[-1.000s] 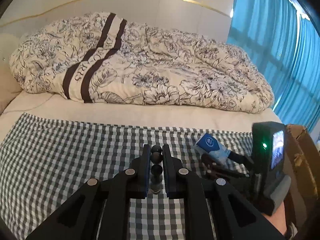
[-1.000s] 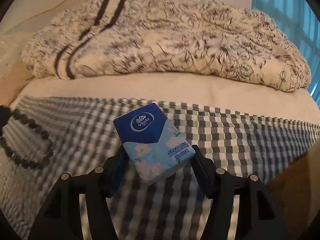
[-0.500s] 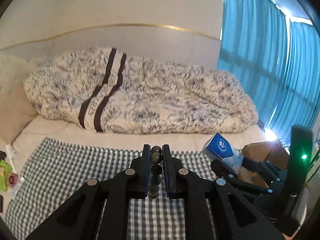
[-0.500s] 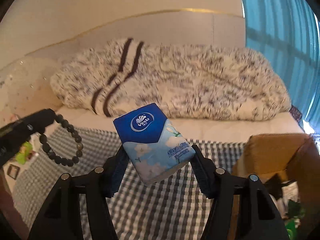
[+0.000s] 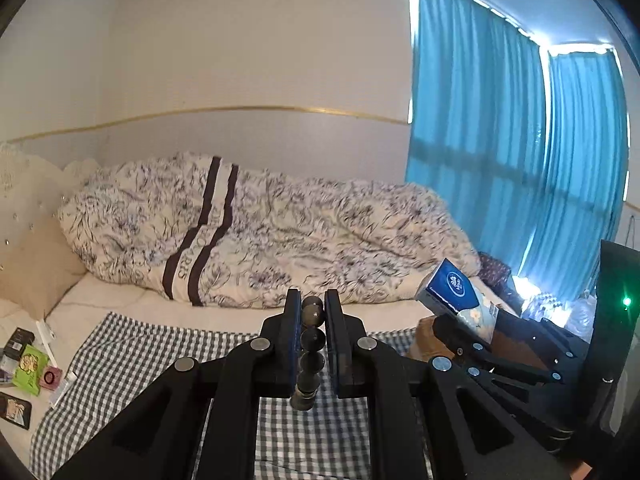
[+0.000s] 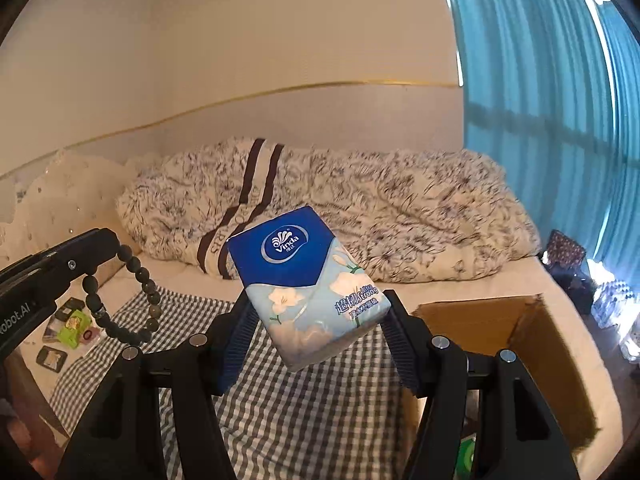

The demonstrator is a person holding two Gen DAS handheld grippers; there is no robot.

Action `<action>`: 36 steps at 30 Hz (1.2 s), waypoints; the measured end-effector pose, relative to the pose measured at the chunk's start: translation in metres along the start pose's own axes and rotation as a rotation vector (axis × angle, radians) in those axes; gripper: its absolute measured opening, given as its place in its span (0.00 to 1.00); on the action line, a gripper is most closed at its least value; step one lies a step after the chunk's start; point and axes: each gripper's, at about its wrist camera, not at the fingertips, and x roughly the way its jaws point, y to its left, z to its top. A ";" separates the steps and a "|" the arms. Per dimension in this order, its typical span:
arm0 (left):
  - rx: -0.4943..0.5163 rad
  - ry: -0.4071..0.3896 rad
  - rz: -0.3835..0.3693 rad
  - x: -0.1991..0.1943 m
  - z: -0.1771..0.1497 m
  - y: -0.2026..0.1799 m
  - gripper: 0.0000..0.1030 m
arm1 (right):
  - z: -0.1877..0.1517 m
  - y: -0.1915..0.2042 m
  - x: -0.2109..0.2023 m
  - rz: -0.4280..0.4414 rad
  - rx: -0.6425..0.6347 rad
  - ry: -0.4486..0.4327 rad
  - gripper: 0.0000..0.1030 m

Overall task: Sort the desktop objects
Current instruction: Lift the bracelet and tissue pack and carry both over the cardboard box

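Left wrist view looks across a bed (image 5: 132,300) with a cream sheet, where a grey-and-white checked cloth (image 5: 160,344) is spread at the near side and a floral duvet (image 5: 280,240) with two dark stripes is bunched along the far wall. Behind it the wall is pale with a thin gold rail, and blue curtains (image 5: 500,160) cover a bright window to the right. In this view the left claw (image 5: 313,312) is narrowed onto a string of dark round beads, the bead bracelet (image 5: 310,344), which hangs down between its two pads above the cloth. To its right the right claw (image 5: 466,320) shows from the side, raised off the bed and clamped on a blue tissue pack (image 5: 450,286). At the left edge of the bed lie a few small items (image 5: 30,364), among them a green packet and dark cards. Right wrist view shows what the other does not: the front of the tissue pack (image 6: 308,292), tilted, with a white logo on dark blue and pale flowers below, and an open cardboard box (image 6: 528,344) standing beside the bed at the right, just past the checked cloth (image 6: 300,400). It also shows the bracelet (image 6: 136,300) as a full loop dangling from the left claw's tip at the left.
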 end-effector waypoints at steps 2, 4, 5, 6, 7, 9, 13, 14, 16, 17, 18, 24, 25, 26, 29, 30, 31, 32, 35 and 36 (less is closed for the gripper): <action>0.007 -0.010 -0.010 -0.009 0.002 -0.010 0.11 | 0.001 -0.007 -0.017 -0.012 0.004 -0.016 0.59; 0.017 -0.020 -0.021 -0.017 0.004 -0.020 0.11 | 0.003 -0.015 -0.032 -0.023 0.011 -0.032 0.59; 0.021 -0.024 -0.026 -0.020 0.004 -0.025 0.11 | 0.004 -0.018 -0.038 -0.027 0.012 -0.038 0.59; 0.022 -0.026 -0.032 -0.021 0.005 -0.030 0.11 | 0.005 -0.023 -0.045 -0.033 0.013 -0.044 0.59; 0.023 -0.028 -0.038 -0.022 0.005 -0.035 0.11 | 0.006 -0.028 -0.051 -0.040 0.013 -0.049 0.59; 0.028 -0.030 -0.053 -0.024 0.006 -0.045 0.11 | 0.007 -0.038 -0.061 -0.052 0.018 -0.059 0.59; 0.047 -0.030 -0.090 -0.023 0.006 -0.071 0.11 | 0.008 -0.062 -0.078 -0.089 0.030 -0.075 0.59; 0.051 -0.027 -0.101 -0.021 0.006 -0.078 0.11 | 0.008 -0.069 -0.082 -0.101 0.034 -0.078 0.59; 0.056 -0.021 -0.123 -0.018 0.006 -0.090 0.11 | 0.008 -0.084 -0.088 -0.123 0.043 -0.080 0.59; 0.059 -0.017 -0.134 -0.015 0.005 -0.097 0.11 | 0.008 -0.089 -0.090 -0.132 0.046 -0.080 0.59; 0.063 -0.013 -0.146 -0.012 0.005 -0.104 0.11 | 0.007 -0.096 -0.093 -0.143 0.050 -0.080 0.59; 0.088 0.012 -0.205 0.006 0.003 -0.148 0.11 | 0.003 -0.126 -0.103 -0.192 0.068 -0.065 0.59; 0.091 0.015 -0.213 0.009 0.002 -0.154 0.11 | 0.002 -0.132 -0.102 -0.201 0.071 -0.060 0.59; 0.094 0.019 -0.221 0.013 0.001 -0.160 0.11 | 0.001 -0.136 -0.102 -0.207 0.073 -0.056 0.59; 0.106 0.035 -0.243 0.024 -0.002 -0.178 0.11 | -0.001 -0.148 -0.100 -0.222 0.081 -0.041 0.59; 0.109 0.042 -0.249 0.029 -0.003 -0.183 0.11 | -0.002 -0.150 -0.099 -0.227 0.082 -0.036 0.59; 0.113 0.049 -0.254 0.034 -0.005 -0.188 0.11 | -0.003 -0.154 -0.098 -0.232 0.085 -0.031 0.59; 0.117 0.055 -0.258 0.039 -0.006 -0.193 0.11 | -0.005 -0.159 -0.096 -0.236 0.089 -0.024 0.59; 0.127 0.076 -0.270 0.053 -0.011 -0.207 0.11 | -0.010 -0.174 -0.088 -0.243 0.102 -0.002 0.59; 0.129 0.082 -0.273 0.057 -0.013 -0.211 0.11 | -0.013 -0.177 -0.084 -0.245 0.106 0.005 0.59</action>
